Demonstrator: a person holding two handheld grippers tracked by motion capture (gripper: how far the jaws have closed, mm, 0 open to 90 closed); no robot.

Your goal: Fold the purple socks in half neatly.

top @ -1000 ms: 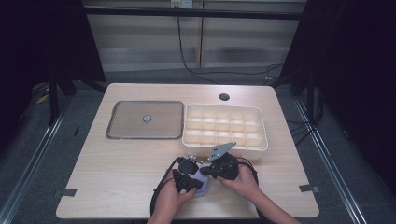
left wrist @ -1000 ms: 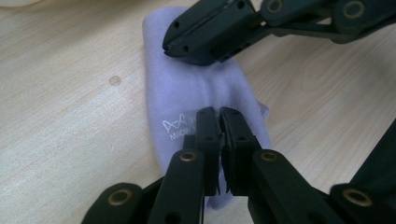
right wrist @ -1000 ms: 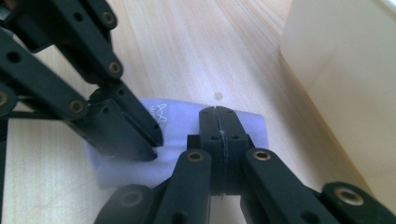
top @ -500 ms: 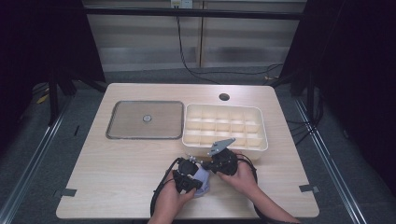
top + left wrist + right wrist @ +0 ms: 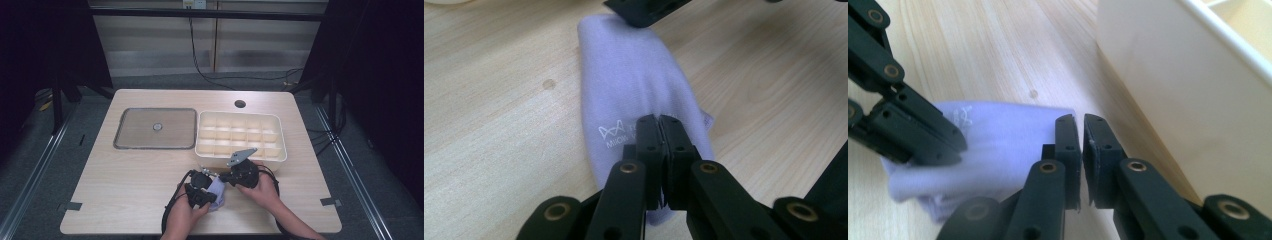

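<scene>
Lilac cloth (image 5: 634, 85) pinched by both closed grippers: left gripper (image 5: 659, 120), right gripper (image 5: 1082, 122); divided bin (image 5: 241, 135) empty.

And here's the only printing on show: a small white logo (image 5: 610, 131) on the pale lilac cloth (image 5: 634, 75), a crown-like zigzag mark with white lettering beside and below it. The lower line seems to start "MI", but the tongs cover the rest, so the word can't be read. No other readable text anywhere.
</scene>
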